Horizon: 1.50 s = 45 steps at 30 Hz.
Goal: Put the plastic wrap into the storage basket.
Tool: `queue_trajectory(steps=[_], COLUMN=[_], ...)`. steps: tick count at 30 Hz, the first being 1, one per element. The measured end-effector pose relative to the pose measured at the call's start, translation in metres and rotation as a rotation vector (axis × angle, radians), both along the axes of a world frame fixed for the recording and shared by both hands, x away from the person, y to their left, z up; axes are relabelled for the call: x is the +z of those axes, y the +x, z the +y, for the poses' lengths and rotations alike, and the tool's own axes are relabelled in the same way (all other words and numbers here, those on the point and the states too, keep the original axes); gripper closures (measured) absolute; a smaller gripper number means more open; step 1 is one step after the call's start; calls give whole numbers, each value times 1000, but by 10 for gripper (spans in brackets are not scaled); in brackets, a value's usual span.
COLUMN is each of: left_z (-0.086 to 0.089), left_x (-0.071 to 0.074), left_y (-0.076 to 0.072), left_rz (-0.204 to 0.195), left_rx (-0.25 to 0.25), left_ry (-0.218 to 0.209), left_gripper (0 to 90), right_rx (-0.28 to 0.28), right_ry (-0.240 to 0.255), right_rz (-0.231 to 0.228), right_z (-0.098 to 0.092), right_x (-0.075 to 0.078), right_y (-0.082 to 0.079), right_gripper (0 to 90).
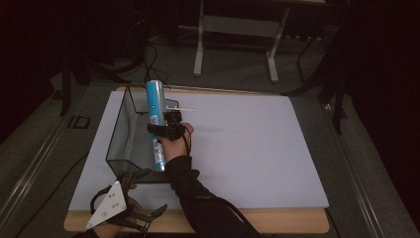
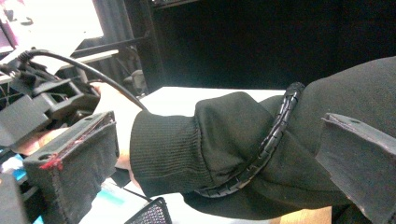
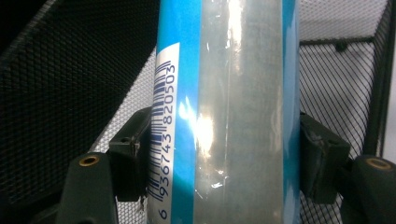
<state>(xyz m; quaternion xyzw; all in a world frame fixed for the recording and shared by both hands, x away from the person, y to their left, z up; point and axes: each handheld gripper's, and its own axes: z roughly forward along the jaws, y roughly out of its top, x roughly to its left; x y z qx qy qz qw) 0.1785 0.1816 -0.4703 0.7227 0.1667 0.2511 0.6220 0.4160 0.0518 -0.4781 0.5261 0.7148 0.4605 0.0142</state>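
Note:
A tall blue and silver can [image 1: 154, 106] with a barcode stands nearly upright. Its lower end reaches down into a black mesh basket [image 1: 119, 134], close to the basket's right wall. My right gripper [image 1: 159, 130] is shut on the can's middle. In the right gripper view both pads [image 3: 133, 154] press on the can [image 3: 229, 112], with basket mesh [image 3: 60, 93] behind it. Near the table's front edge at the left, my left gripper [image 1: 157, 189] stands open. In the left gripper view its jaws [image 2: 217, 163] are wide apart, with the person's black sleeve [image 2: 233, 140] beyond them.
The basket rests on a white sheet [image 1: 247, 148] that covers a wooden table. A thin white stick [image 1: 181, 108] lies on the sheet just behind the right hand. A ribbed black cable [image 2: 275, 135] runs over the sleeve. A desk frame [image 1: 237, 44] stands on the floor beyond the table.

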Motion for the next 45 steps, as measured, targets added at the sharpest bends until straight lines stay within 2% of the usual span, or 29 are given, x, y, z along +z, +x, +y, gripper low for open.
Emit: queue_trajectory(steps=[10, 13, 16, 18, 21, 25, 28, 30, 33, 38, 41, 45], left_z=[0, 0, 0, 0, -1, -1, -1, -1, -1, -2, -3, -4], left_x=[0, 0, 0, 0, 0, -1, -1, -1, -1, -1, -2, -2], left_y=[0, 1, 1, 1, 1, 1, 1, 1, 1, 2, 3, 3], left_rz=[1, 7, 8, 8, 9, 12, 12, 12, 13, 13, 17, 15], left_rx=[-2, -3, -6, -7, -7, -9, -9, -10, -10, -12, -14, -15], left_ry=[1, 3, -1, 2, 4, 3, 5, 4, 6, 9, 10, 14], left_gripper=[1, 2, 2, 2, 2, 1, 1, 1, 1, 1, 1, 1], right_rx=[-20, -7, 5, 31, 47, 60, 71, 75, 80, 72, 82, 103], right_ry=[-51, -60, -64, -81, -109, -182, -181, -173, -204, -177, -118, -121], right_rz=[47, 63, 59, 63, 47, -2, -7, 8, -27, -67, -76, -103], right_z=[0, -2, -3, -3, -4, -4, -6, -11, -15, -28, -45, -63], right_x=[-12, -14, -14, -12, -11, -6, -6, -4, 1, 12, 28, 39], right_y=[-1, 1, 2, 4, 4, 4, 5, 6, 5, 4, 3, 1], right_gripper=[307, 300, 296, 287, 275, 249, 242, 233, 217, 257, 256, 229])
